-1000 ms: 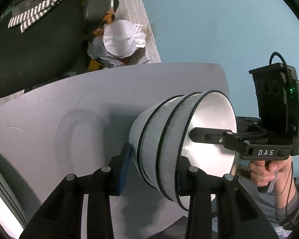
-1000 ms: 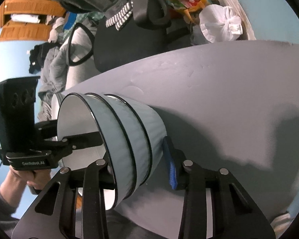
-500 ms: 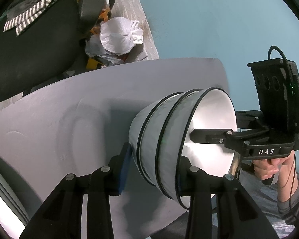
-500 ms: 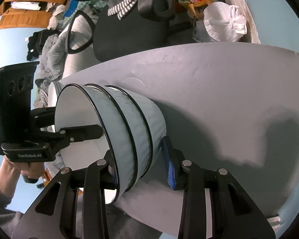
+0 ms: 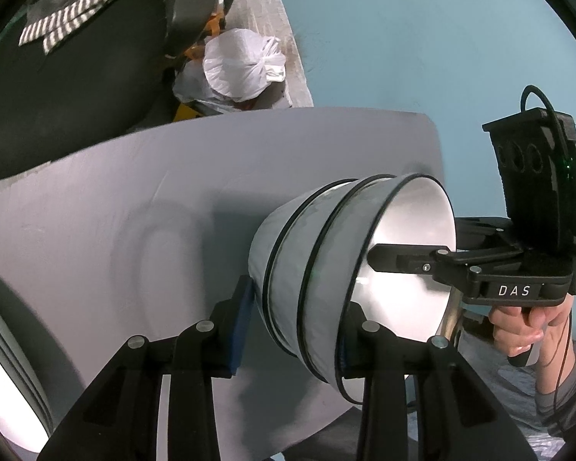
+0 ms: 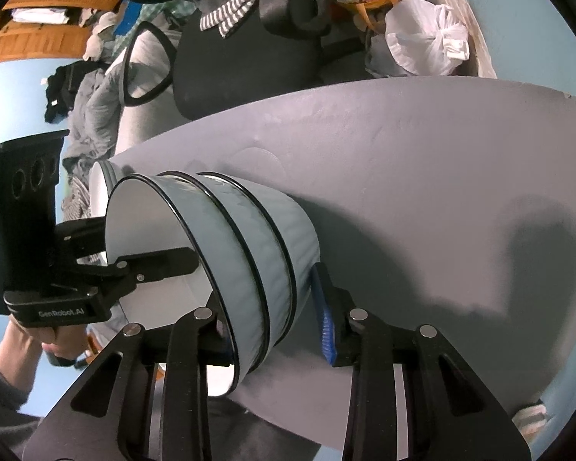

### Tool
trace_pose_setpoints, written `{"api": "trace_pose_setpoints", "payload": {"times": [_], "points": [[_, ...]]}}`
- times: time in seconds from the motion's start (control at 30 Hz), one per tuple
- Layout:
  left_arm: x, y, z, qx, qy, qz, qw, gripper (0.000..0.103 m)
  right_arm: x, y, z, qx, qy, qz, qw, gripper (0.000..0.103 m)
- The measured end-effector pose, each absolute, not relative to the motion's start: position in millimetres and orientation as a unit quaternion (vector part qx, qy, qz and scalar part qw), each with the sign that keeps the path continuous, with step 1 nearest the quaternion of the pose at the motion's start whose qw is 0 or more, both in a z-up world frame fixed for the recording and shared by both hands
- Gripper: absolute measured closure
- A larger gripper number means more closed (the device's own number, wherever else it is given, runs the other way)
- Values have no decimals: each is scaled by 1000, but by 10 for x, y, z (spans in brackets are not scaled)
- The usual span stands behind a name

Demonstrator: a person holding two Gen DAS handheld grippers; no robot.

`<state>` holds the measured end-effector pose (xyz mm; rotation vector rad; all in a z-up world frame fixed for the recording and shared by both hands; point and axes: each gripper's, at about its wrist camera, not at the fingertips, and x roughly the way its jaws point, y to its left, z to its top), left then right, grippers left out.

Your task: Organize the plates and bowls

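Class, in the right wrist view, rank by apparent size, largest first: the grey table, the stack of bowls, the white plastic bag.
1. Grey table.
2. Stack of bowls, though it sits nearer the camera, which enlarges it.
3. White plastic bag, farther away.

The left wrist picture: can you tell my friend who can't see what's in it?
A stack of three pale bowls with black rims is held tipped on its side over a grey table. The left claw straddles its wall, and the right claw reaches inside.
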<state>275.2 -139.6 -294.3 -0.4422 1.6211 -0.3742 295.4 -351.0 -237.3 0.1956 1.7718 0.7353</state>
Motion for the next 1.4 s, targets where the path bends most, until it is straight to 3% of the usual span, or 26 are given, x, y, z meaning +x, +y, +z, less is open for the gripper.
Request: {"api": "trace_pose_setpoints", "payload": {"times": [1.4], "points": [[2260, -712, -2712, -238, 698, -123, 664, 68, 2590, -2694, -2258, 51, 768, 314, 556, 73]]}}
